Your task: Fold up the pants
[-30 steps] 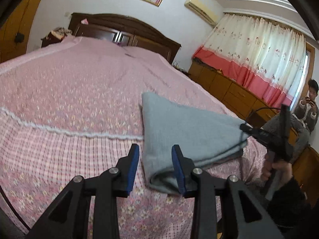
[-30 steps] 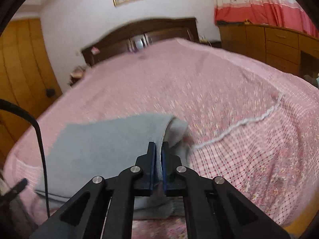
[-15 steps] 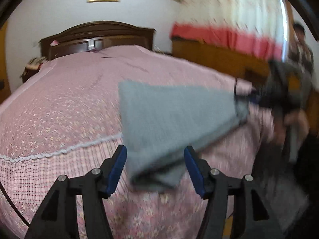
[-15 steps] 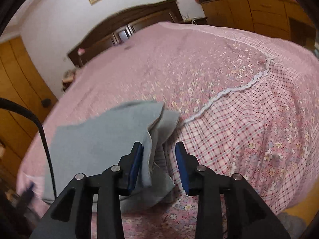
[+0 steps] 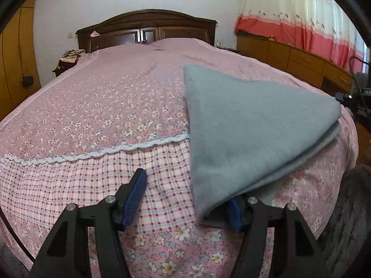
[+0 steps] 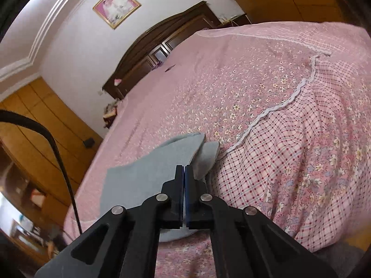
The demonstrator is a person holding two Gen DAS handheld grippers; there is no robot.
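Folded grey pants [image 5: 250, 125] lie on the pink flowered bedspread [image 5: 111, 106], near the bed's front corner. My left gripper [image 5: 185, 205] stands wide and its jaws are closing. Its left finger [image 5: 136, 192] rests over the checked border. Its right finger [image 5: 234, 213] is tucked under the pants' near corner, which droops over it, and no pad presses the cloth. In the right wrist view the pants [image 6: 148, 176] lie just beyond my right gripper [image 6: 184, 185]. That gripper is shut, pad against pad, and no cloth shows between them.
A dark wooden headboard [image 5: 146, 26] closes the far end of the bed. Low wooden cabinets [image 5: 301, 62] under a red and cream curtain [image 5: 301, 16] line the right wall, and wardrobes [image 6: 41, 125] the left. A black cable [image 6: 62, 162] arcs past the right gripper.
The left gripper opened wider and dropped towards the pants' near corner, which now drapes over its right finger. The right gripper opened off the fold, then shut again empty and rolled.
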